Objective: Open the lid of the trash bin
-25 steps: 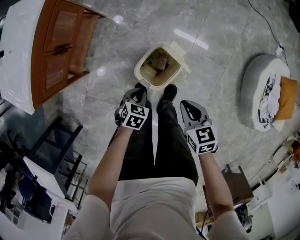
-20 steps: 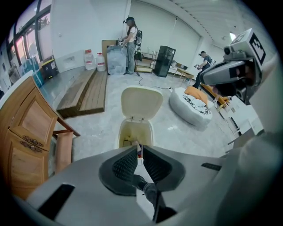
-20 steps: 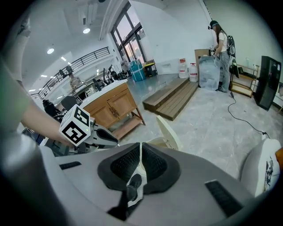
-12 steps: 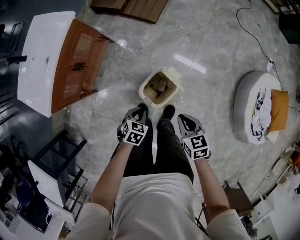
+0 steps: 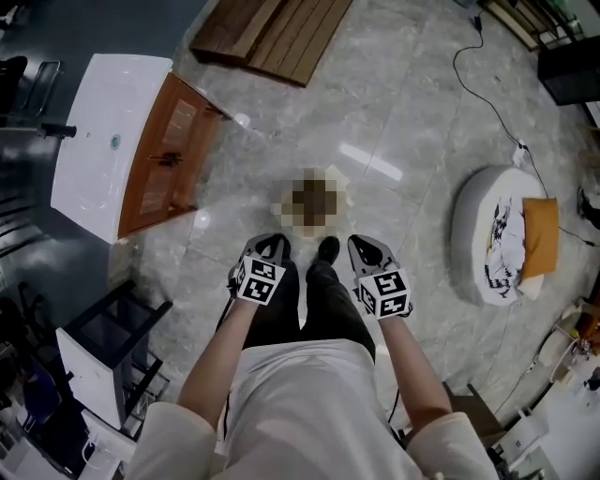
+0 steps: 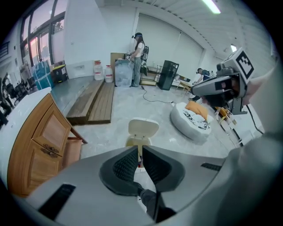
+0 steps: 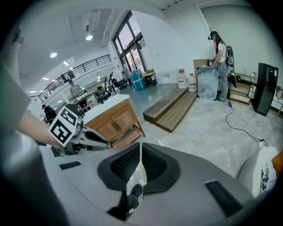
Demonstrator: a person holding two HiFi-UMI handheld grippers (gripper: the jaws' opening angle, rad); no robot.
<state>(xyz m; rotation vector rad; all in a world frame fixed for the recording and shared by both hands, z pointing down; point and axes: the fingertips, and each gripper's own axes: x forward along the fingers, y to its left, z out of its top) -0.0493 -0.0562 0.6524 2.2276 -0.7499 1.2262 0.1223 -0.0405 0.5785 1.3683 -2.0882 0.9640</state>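
Observation:
The cream trash bin (image 5: pixel 279 207) stands on the floor just beyond my feet, its middle hidden by a mosaic patch. In the left gripper view the bin (image 6: pixel 134 143) shows its lid (image 6: pixel 143 128) tipped up and back, the mouth uncovered. My left gripper (image 5: pixel 274 243) hangs shut and empty over my left leg, short of the bin, its pads (image 6: pixel 128 164) pressed together. My right gripper (image 5: pixel 362 244) is beside it over my right leg, also shut with nothing held (image 7: pixel 140 148). Neither gripper touches the bin.
A wooden cabinet with a white top (image 5: pixel 141 150) stands to the left, and wooden planks (image 5: pixel 272 28) lie beyond it. A round white cushion with an orange pillow (image 5: pixel 497 239) lies at the right. A black cable (image 5: pixel 487 84) runs across the floor. A person (image 6: pixel 139 53) stands far off.
The head view has drawn back, so the bin looks smaller and farther. Both grippers and my feet have moved back from the bin. The lid stays up.

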